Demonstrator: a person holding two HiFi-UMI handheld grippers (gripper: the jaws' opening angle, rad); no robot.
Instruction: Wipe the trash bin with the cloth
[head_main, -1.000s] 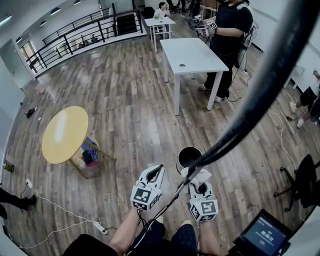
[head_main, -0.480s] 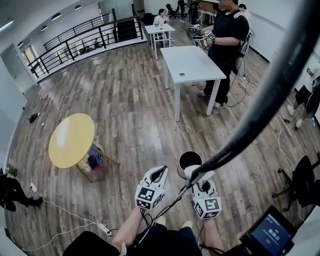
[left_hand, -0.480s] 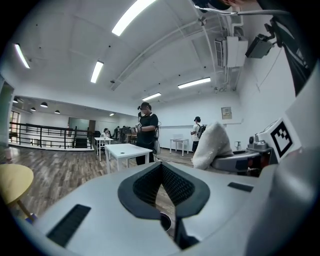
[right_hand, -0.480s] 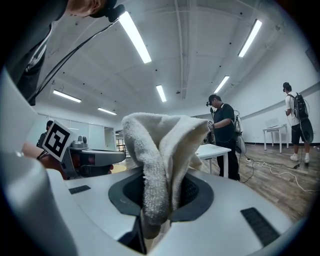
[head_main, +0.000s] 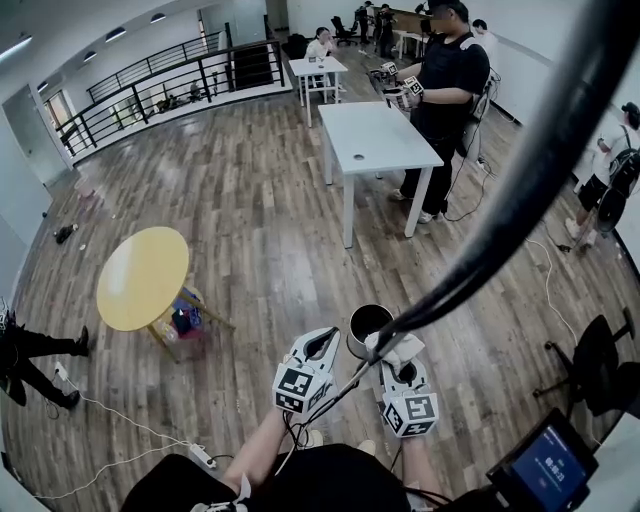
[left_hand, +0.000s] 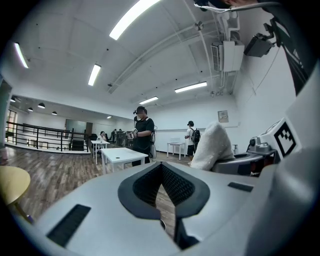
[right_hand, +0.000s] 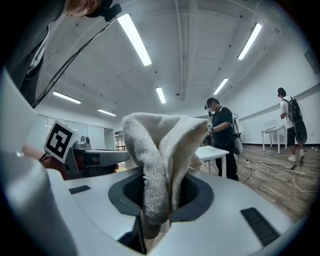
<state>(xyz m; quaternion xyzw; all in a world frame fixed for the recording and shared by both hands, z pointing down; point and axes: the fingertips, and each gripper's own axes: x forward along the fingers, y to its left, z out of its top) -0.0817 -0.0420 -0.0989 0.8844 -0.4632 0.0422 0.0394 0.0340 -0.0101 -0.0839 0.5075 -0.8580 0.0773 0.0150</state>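
Right gripper view: cloth (right_hand: 160, 150) pinched by right gripper (right_hand: 159, 202) fingers; left gripper (left_hand: 161, 167) fingers together, empty. Firm pressure advised on trash bin (head_main: 366, 323) rim.

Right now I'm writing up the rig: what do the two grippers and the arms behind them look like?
The left gripper and right gripper are pale grey shells with dark ribbed jaw pads, each carrying a cube of black-and-white square markers. A black cable runs between them. The forearms are sleeveless.
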